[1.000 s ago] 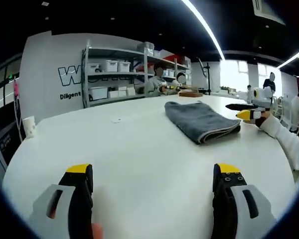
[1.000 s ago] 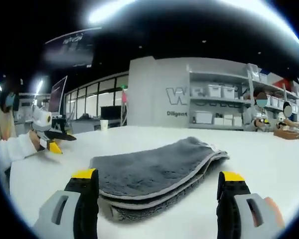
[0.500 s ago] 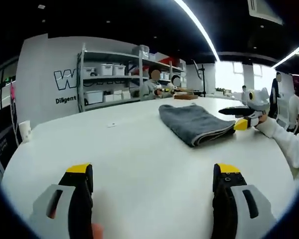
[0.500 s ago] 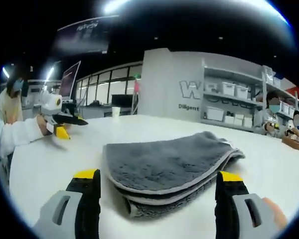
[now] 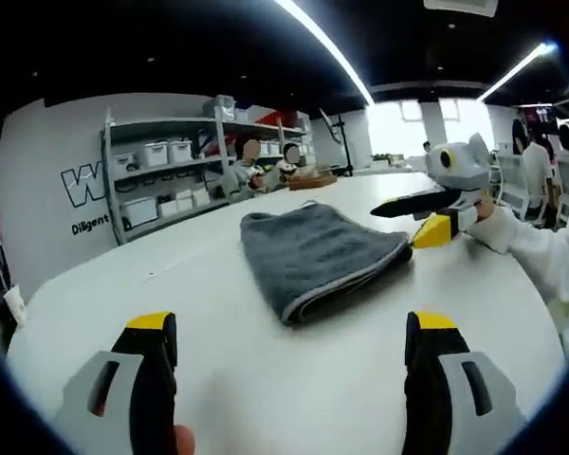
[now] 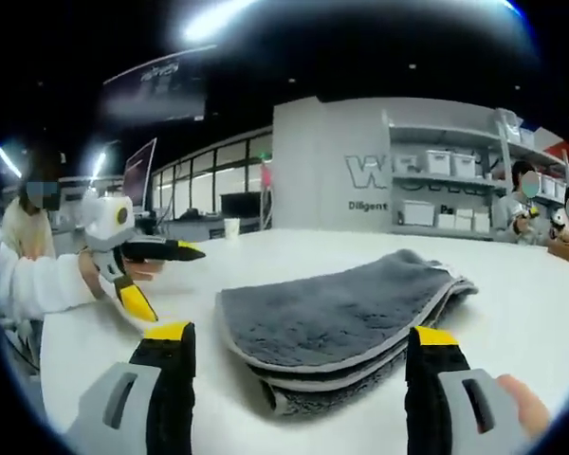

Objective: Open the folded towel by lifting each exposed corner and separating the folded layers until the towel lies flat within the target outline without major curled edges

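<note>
A grey towel (image 5: 318,251) lies folded in several layers on the white table (image 5: 218,379). In the left gripper view my left gripper (image 5: 292,327) is open, a short way in front of the towel's folded edge, holding nothing. From the right my right gripper (image 5: 398,226) reaches in, open, close to the towel's right corner. In the right gripper view the towel (image 6: 346,308) is just ahead of the open right gripper (image 6: 301,334), its stacked edges facing me. The left gripper (image 6: 175,284) comes in from the left, open, beside the towel's left end.
Grey shelves with white bins (image 5: 161,180) stand against the back wall. People sit at the table's far side (image 5: 251,171) by a wooden item (image 5: 308,178). A paper cup (image 6: 231,227) stands near the far table edge. A sleeve (image 5: 550,256) fills the right side.
Both grippers have moved closer to the towel, which now looks larger in both views. The towel itself has not moved, and both grippers remain open.
</note>
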A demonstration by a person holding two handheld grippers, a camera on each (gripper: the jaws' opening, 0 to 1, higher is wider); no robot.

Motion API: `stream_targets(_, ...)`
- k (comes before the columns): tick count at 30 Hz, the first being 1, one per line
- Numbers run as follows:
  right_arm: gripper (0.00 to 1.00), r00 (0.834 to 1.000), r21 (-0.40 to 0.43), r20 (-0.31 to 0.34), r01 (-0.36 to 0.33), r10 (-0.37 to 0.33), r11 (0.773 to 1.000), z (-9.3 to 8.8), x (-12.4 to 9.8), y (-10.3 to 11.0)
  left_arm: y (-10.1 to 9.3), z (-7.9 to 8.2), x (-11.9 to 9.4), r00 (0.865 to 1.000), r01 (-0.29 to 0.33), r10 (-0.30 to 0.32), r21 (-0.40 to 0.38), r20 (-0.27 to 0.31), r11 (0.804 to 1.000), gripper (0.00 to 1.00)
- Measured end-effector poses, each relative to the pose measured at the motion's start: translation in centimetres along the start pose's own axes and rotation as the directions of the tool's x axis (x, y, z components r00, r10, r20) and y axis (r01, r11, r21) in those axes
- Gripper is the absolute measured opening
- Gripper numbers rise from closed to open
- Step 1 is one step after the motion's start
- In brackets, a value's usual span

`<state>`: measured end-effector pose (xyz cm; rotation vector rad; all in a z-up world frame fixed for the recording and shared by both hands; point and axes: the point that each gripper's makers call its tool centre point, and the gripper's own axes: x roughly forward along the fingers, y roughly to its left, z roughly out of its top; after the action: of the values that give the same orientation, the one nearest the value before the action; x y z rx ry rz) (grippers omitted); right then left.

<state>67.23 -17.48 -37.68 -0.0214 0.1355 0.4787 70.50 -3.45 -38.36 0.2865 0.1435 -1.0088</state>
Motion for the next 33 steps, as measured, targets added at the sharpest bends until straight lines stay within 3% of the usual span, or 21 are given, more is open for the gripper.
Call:
stream_targets(8, 0.9, 0.999, -0.002, 0.046, -0.016, 0.016, 1.0, 0.5, -1.3, 0.7, -4.2, 2.8, 5.0, 0.998, 0.061, -0.06, 0.111, -0.013, 0.992, 0.98)
stream_targets(14, 0.88, 0.998, -0.004, 0.051, -0.027, 0.027, 1.0, 0.6, -1.8, 0.9, -5.2, 3.7, 6.7, 0.995, 0.098, -0.096, 0.168, -0.022, 0.981, 0.88)
stream_targets(18, 0.87, 0.998, -0.01, 0.055, -0.022, 0.022, 1.0, 0.6, -2.2, 0.8, -6.2, 3.8, 7.3, 0.989, 0.148, -0.143, 0.197, -0.042, 0.969, 0.76)
stream_targets(24, 0.85, 0.996, 0.011, 0.074, -0.046, 0.045, 0.999, 0.9, -2.3, 1.0, -8.3, 3.9, 8.2, 0.971, 0.238, -0.225, 0.263, -0.081, 0.935, 0.55)
stream_targets(27, 0.83, 0.996, 0.0, 0.071, -0.052, 0.052, 0.999, 0.9, -2.2, 1.1, -9.0, 4.3, 8.3, 0.962, 0.273, -0.264, 0.233, -0.068, 0.933, 0.47)
stream_targets(33, 0.81, 0.996, -0.008, 0.059, -0.061, 0.062, 0.998, 0.7, -1.7, 1.4, -9.8, 4.0, 8.5, 0.954, 0.301, -0.288, 0.275, -0.086, 0.913, 0.33)
